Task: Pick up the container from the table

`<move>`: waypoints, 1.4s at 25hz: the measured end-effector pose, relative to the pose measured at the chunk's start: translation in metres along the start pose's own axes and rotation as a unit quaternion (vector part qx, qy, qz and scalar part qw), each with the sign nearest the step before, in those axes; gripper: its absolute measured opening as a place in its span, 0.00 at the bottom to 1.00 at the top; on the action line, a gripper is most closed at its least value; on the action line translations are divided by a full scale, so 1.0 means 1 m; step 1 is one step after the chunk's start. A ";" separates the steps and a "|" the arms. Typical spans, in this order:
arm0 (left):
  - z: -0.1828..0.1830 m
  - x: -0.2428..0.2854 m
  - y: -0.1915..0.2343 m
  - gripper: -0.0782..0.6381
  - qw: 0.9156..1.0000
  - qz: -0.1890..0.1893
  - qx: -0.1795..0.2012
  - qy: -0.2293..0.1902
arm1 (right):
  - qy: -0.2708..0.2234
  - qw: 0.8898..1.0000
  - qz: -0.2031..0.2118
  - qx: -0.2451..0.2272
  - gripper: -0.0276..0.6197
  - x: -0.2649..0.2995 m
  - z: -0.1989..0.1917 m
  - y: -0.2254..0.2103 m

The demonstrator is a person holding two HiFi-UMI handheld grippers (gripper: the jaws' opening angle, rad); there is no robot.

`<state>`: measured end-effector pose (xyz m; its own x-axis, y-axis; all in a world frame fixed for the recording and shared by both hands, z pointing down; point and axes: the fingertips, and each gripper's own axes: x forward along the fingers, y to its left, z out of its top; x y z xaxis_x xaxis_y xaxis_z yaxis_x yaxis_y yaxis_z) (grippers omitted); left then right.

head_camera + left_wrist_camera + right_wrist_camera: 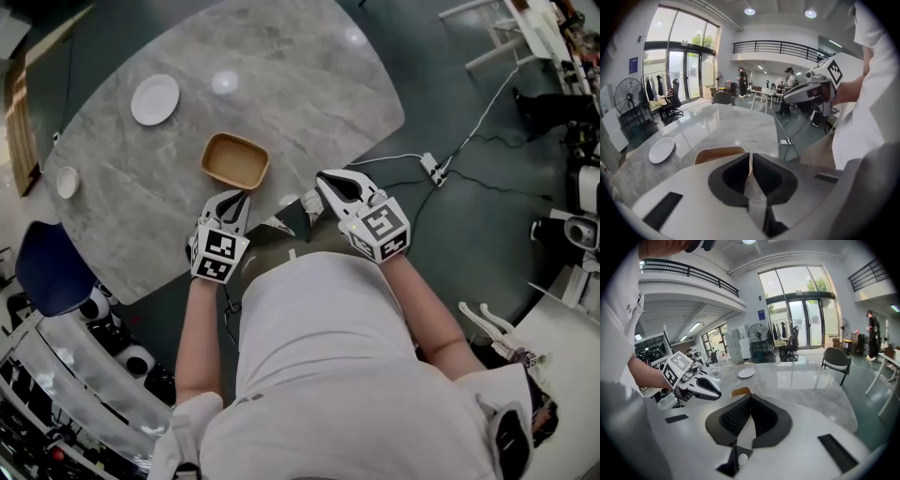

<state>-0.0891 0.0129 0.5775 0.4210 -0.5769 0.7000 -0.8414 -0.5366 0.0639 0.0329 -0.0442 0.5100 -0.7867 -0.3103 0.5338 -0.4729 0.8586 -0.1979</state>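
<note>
The container (234, 159) is a tan, shallow rectangular dish, empty, on the grey marble table (309, 84) near its front edge. My left gripper (239, 195) hovers just in front of the dish's near side, jaws shut and empty. In the left gripper view the dish (717, 153) peeks out just beyond the closed left gripper (750, 154). My right gripper (322, 178) hangs to the right of the dish, past the table's edge, jaws shut with nothing in them. The right gripper view shows the dish (740, 391) beyond the right gripper (750, 397), with the left gripper (717, 393) at left.
A white plate (155, 98) lies farther back on the left, and a small white bowl (67, 181) sits at the table's left rim. A dark blue chair (47, 267) stands at the left. A power strip (433, 169) and cables lie on the floor right of the table.
</note>
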 end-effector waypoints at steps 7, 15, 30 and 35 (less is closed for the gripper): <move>-0.028 0.045 -0.007 0.19 0.996 -0.031 0.030 0.077 | 0.017 0.997 -0.059 0.051 0.06 -0.027 -0.039 -0.024; -0.054 0.074 -0.004 0.28 0.984 -0.038 0.085 0.149 | 0.031 0.991 -0.094 0.088 0.06 -0.055 -0.068 -0.027; -0.085 0.101 0.005 0.28 0.959 -0.005 0.162 0.234 | 0.035 0.985 -0.119 0.124 0.06 -0.077 -0.088 -0.025; -0.082 0.110 0.002 0.24 0.955 -0.002 0.175 0.240 | 0.038 0.984 -0.117 0.126 0.06 -0.080 -0.092 -0.035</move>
<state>-0.0718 -0.0014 0.7131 0.1499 -0.2703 0.9510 -0.6393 -0.7603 -0.1153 0.1490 -0.0117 0.5501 -0.6175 -0.4480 0.6465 -0.7282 0.6364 -0.2545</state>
